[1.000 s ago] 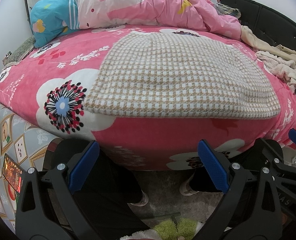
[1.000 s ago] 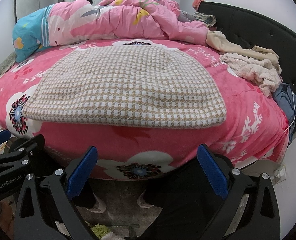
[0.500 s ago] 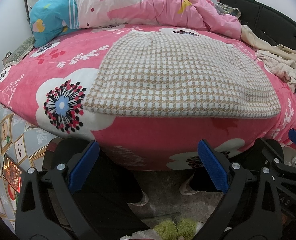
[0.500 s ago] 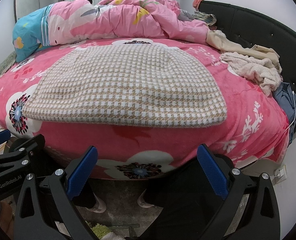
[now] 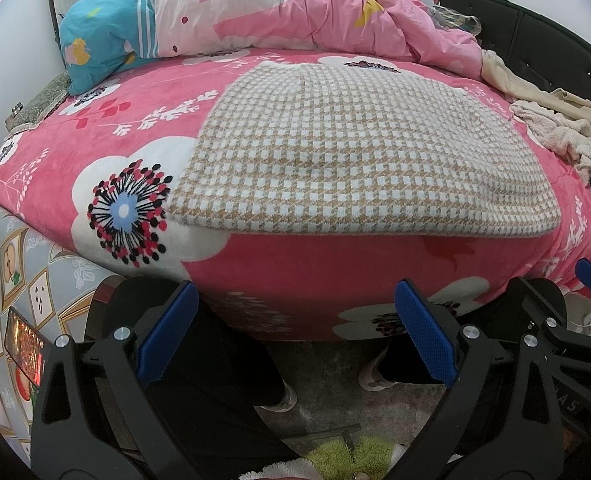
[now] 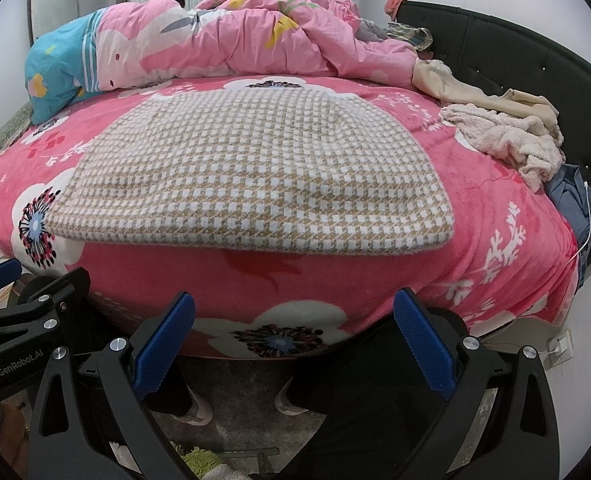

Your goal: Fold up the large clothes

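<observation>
A large beige and white houndstooth garment point(image 5: 355, 152) lies flat on the pink flowered bed point(image 5: 135, 108), its near hem along the bed's front edge; it also shows in the right wrist view point(image 6: 255, 176). My left gripper point(image 5: 295, 332) is open and empty, held below and in front of the bed edge, apart from the garment. My right gripper point(image 6: 295, 332) is open and empty, at the same height to the right. Each gripper shows at the edge of the other's view.
A pink quilt point(image 6: 235, 40) and a blue pillow point(image 6: 55, 68) are heaped at the back. Beige and pink clothes point(image 6: 507, 136) are piled at the right by the black headboard point(image 6: 515, 52). The person's legs and feet point(image 5: 283, 396) stand on the grey floor below.
</observation>
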`<state>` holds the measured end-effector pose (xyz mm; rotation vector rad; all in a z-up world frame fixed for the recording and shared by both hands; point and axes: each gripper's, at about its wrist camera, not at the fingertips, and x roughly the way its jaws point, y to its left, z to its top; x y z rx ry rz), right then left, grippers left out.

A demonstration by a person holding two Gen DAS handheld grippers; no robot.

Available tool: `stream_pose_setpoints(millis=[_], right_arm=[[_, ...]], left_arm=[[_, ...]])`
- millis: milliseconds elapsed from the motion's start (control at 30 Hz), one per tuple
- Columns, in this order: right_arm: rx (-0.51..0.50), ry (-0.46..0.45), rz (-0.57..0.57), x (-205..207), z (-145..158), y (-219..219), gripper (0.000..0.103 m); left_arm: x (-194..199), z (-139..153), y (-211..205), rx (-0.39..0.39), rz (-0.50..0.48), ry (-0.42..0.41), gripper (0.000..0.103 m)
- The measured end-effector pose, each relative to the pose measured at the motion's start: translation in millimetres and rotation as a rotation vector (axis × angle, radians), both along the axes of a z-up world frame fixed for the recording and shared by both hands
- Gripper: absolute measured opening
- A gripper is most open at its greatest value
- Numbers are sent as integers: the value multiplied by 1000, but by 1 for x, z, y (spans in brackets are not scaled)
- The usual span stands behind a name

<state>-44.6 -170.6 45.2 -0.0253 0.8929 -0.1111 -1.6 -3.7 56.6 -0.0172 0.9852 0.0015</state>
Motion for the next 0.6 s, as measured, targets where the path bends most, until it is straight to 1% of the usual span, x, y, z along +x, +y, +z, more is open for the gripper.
stream_pose_setpoints(millis=[600], right_arm=[[1,1,0,0,0,0,97]], left_arm=[[-1,0,0,1,-1,0,95]])
